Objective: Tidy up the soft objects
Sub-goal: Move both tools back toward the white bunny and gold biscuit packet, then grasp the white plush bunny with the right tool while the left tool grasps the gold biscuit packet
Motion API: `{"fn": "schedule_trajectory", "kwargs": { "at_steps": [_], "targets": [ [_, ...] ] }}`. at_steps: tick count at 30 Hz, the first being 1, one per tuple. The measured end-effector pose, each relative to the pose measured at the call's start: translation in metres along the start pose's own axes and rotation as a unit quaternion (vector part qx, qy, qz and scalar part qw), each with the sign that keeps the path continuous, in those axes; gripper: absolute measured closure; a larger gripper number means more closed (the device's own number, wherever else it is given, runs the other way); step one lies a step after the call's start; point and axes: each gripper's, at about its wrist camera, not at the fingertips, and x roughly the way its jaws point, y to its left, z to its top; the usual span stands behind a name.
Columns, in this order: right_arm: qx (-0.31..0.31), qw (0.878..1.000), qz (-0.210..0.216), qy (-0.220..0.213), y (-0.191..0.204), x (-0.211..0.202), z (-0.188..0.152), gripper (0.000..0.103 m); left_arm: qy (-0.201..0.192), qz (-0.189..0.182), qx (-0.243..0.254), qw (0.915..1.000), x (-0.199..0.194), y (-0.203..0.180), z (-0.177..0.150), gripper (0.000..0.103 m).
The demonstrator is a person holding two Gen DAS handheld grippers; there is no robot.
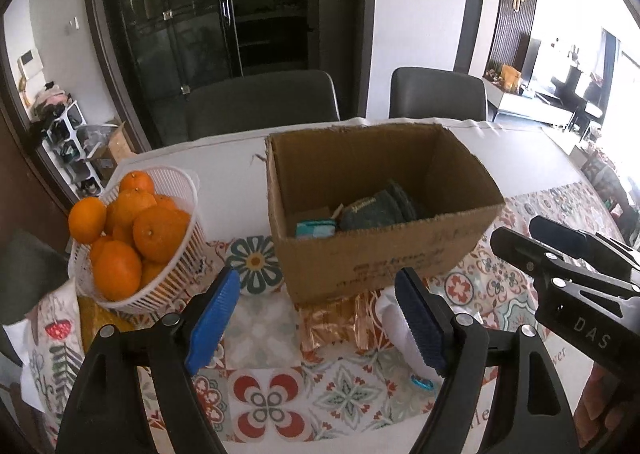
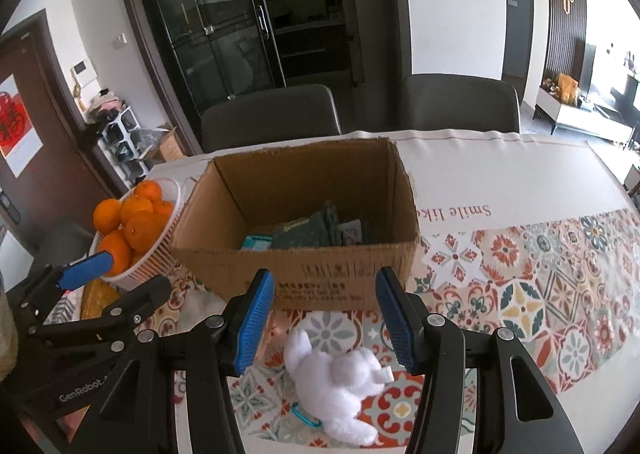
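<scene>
Open-topped corrugated cardboard box (image 2: 296,250) on a table under a patterned tile-print cloth (image 2: 520,294), rough torn rim, printed dark lettering on the near wall. Inside, on the floor of the box: dark green knitted fabric (image 2: 304,234), a small teal pouch (image 2: 256,243), something flat and pale beside them, too small to tell.

White plush toy (image 2: 340,374), fluffy and rounded, lying on the cloth just in front of the box, a teal clip (image 2: 306,416) at its lower edge. Plush between the two ribbed blue pads of the right gripper (image 2: 325,324), pads apart from it, jaws moderately spread, nothing clamped.

Left gripper (image 1: 318,320) just beside, to the left; jaws wide, empty, blue ribbed pads on black angular arms. From the left wrist view, only a sliver of the plush visible behind the right-hand pad.

White slatted plastic basket (image 1: 176,274) left of the box, round, heaped with glossy oranges (image 1: 160,232). Crinkled copper foil wrapper (image 1: 336,324) flat on the cloth against the box's near wall. Two grey padded chairs (image 2: 268,114) behind the table.
</scene>
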Motion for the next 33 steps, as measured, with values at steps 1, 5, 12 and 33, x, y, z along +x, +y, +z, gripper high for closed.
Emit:
{"fn": "schedule_trajectory", "kwargs": {
  "at_steps": [1,5,12,33],
  "targets": [
    [0.0,1.0,0.0,-0.002,0.0,-0.001,-0.003,0.049,0.002,-0.001,-0.001,1.0,0.001,0.0,-0.004,0.023],
    [-0.003,1.0,0.0,-0.007,0.0,-0.002,-0.017,0.049,0.009,-0.011,-0.01,0.9999,0.004,-0.002,-0.018,0.023],
    [0.006,1.0,0.002,0.011,-0.006,0.005,-0.042,0.049,0.025,-0.01,-0.014,0.9995,0.014,-0.006,-0.043,0.023],
    [0.016,0.999,0.008,0.035,-0.015,0.031,-0.091,0.049,0.057,-0.011,-0.036,0.9977,0.046,-0.009,-0.095,0.023]
  ]
}}
